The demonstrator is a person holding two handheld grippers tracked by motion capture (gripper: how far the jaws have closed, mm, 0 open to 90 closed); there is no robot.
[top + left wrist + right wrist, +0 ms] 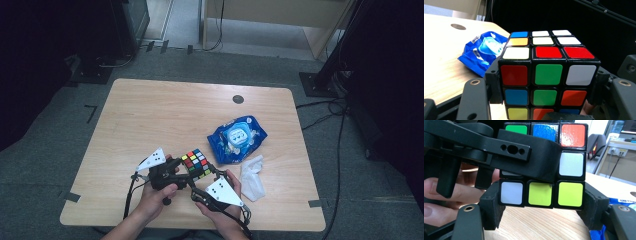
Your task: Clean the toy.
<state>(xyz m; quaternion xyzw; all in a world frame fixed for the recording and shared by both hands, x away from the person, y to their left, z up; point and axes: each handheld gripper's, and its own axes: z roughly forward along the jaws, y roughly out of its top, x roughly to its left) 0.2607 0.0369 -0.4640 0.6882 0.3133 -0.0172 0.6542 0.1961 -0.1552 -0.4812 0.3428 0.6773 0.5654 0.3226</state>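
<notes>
- Both grippers clamp one scrambled Rubik's cube (196,164), held just above the wooden tabletop (150,120) near its front edge.
- Left gripper (544,82) grasps the cube's sides.
- Right gripper (541,202) pinches the white-and-yellow layer.
- Colours remain mixed; solving looks far from finished.
- Blue wipes packet (237,138) lies beside it.

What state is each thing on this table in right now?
Rubik's cube: scrambled, held above the table, clamped by both grippers.
Left gripper: shut on the cube's sides.
Right gripper: shut on the cube's bottom layer.
Wet wipes pack: lying flat, lid closed.
White wipe: crumpled, loose beside the pack.
</notes>
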